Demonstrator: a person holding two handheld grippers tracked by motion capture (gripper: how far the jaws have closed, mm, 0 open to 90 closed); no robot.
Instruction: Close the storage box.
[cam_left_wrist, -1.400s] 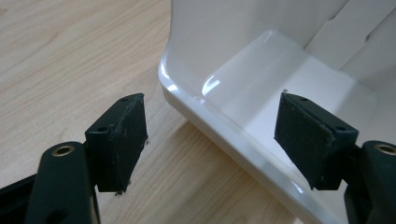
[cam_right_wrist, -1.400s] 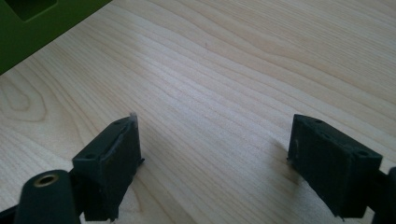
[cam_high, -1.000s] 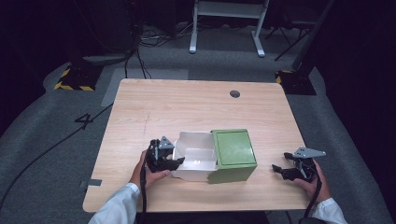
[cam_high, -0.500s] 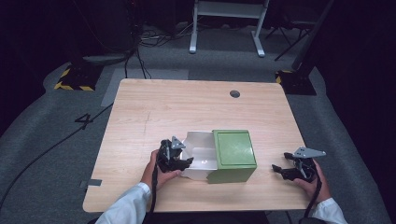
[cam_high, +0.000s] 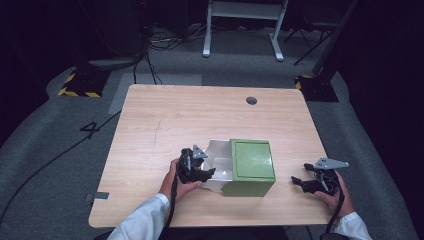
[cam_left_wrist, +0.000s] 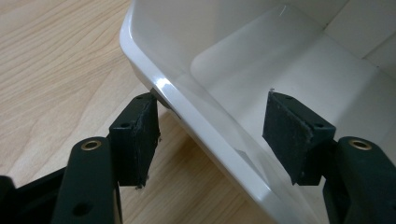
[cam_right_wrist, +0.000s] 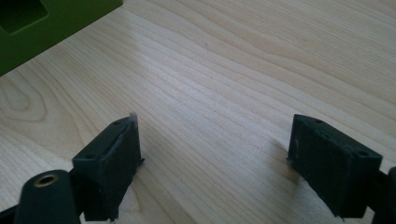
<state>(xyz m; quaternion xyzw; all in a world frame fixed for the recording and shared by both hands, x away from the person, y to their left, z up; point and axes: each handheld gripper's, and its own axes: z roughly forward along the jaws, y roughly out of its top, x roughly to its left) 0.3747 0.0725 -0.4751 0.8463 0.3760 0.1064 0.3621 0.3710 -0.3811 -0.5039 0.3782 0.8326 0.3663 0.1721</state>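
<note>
Straddling the rim of the white tray, the left gripper has its jaws open: one pad is outside the wall, over the wooden table, and the other pad is inside the tray, and neither presses the rim. In the high view the left gripper is at the left end of the white tray, near the front edge of the table. The tray sticks out from the left side of a green box, which covers its right part. The right gripper rests well apart, to the right of the box, near the front right corner. In its own view the right gripper is open over bare wood, holding nothing, with a corner of the green box at the upper left.
</note>
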